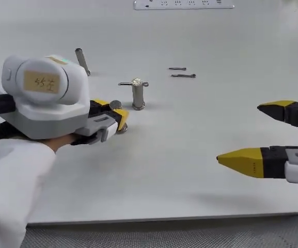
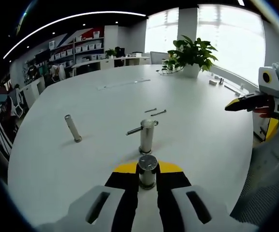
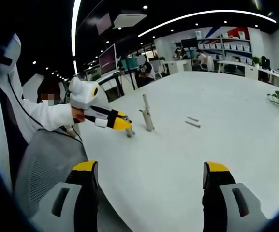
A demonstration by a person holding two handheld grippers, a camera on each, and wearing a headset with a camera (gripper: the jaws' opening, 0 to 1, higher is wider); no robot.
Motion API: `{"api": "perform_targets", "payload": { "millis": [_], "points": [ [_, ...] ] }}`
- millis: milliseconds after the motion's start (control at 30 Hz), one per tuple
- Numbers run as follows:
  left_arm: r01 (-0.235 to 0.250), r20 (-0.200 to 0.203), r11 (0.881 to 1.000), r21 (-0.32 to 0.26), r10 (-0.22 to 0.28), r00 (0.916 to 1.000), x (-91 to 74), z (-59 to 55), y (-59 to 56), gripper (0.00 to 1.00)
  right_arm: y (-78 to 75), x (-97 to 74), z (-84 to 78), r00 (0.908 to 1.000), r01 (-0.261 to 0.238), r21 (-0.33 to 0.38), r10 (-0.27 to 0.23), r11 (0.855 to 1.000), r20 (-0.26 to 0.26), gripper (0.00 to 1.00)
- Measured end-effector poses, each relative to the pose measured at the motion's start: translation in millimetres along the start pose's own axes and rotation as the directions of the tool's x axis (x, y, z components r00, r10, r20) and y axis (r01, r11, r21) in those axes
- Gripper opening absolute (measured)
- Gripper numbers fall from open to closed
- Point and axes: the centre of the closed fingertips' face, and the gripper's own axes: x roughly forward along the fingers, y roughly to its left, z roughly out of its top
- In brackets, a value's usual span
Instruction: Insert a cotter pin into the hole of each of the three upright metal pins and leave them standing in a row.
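My left gripper (image 1: 122,121) is shut on an upright metal pin (image 2: 147,175) that stands on the white table (image 1: 190,170); its round head (image 1: 115,105) shows above the jaws. Just beyond stands a second metal pin (image 1: 138,94) with a cotter pin (image 1: 126,83) through its hole. A third metal pin (image 1: 81,61) stands farther back left, leaning in the view. Two loose cotter pins (image 1: 177,68) (image 1: 184,76) lie flat at the back right. At the right my right gripper (image 1: 238,133) hovers open with nothing between its jaws, well apart from the pins.
A white power strip (image 1: 184,4) lies at the table's far edge. The table's near edge (image 1: 164,219) runs below the grippers. A potted plant (image 2: 190,55) stands at the far end. A person's white sleeve (image 1: 9,191) is at the lower left.
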Motion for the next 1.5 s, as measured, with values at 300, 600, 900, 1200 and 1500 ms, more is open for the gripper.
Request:
{"api": "perform_targets", "payload": {
  "millis": [300,600,900,1200,1500],
  "points": [
    [-0.009,0.013,1.0,-0.006,0.009,0.9999,-1.2,-1.1,-2.0,0.11,-1.1,0.3,-1.5,1.0,0.002,0.0,-0.002,1.0,-0.001,0.88],
    [0.035,0.024,0.998,-0.051,-0.034,0.9991,-6.3,-1.1,-5.6,0.18,-1.9,-0.5,0.5,1.0,0.005,-0.01,-0.005,1.0,0.001,0.88],
    [0.092,0.032,0.996,-0.015,-0.092,0.9953,-32.3,-1.5,-1.0,0.52,3.8,-0.4,0.7,0.9999,0.008,-0.02,-0.009,1.0,-0.014,0.88],
    [0.127,0.054,0.992,0.017,-0.128,0.9903,-56.2,-2.7,5.5,0.81,-4.7,-2.8,0.2,0.9993,0.011,-0.032,-0.012,0.999,-0.035,0.87],
    [0.285,0.057,0.956,0.072,-0.289,0.9555,-72.4,-3.9,-24.3,0.95,-5.6,-3.6,4.2,0.998,0.013,-0.052,-0.016,0.999,-0.06,0.87]
  ]
}}
